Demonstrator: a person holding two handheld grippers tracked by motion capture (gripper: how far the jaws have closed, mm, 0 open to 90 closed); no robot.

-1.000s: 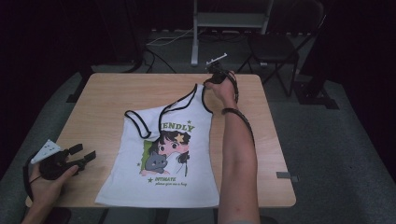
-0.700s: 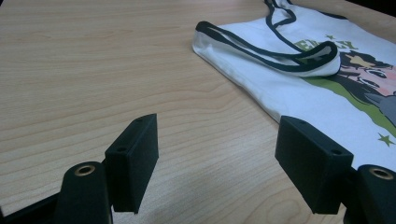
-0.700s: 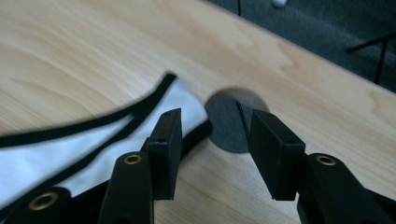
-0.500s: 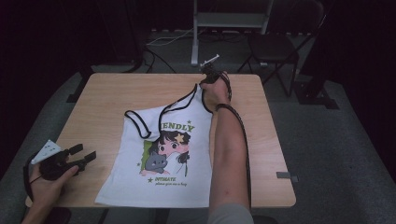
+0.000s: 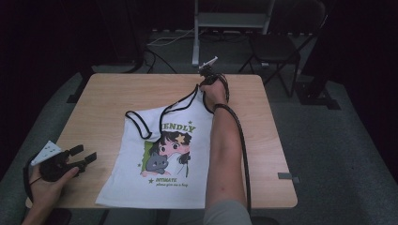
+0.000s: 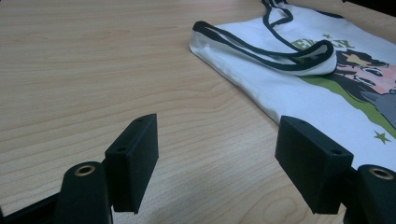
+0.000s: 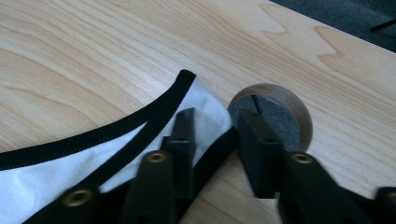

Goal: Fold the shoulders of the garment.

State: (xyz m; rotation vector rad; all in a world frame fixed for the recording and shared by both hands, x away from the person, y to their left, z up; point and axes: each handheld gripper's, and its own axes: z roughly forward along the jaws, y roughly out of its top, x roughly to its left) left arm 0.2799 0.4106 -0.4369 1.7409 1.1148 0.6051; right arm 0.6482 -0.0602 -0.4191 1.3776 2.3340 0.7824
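Right gripper [image 7: 212, 140] closing round the strap [image 7: 212, 119]; left gripper [image 6: 217, 161] wide open.

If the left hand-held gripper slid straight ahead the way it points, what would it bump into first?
Probably the white tank top. The left hand-held gripper points across bare table toward the shirt's side edge and black-trimmed strap, though depth is hard to judge.

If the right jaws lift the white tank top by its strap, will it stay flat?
Probably not. The tank top is thin cloth, so it would likely hang limp and fold. It seems light. Its strap already wrinkles between the right gripper jaws.
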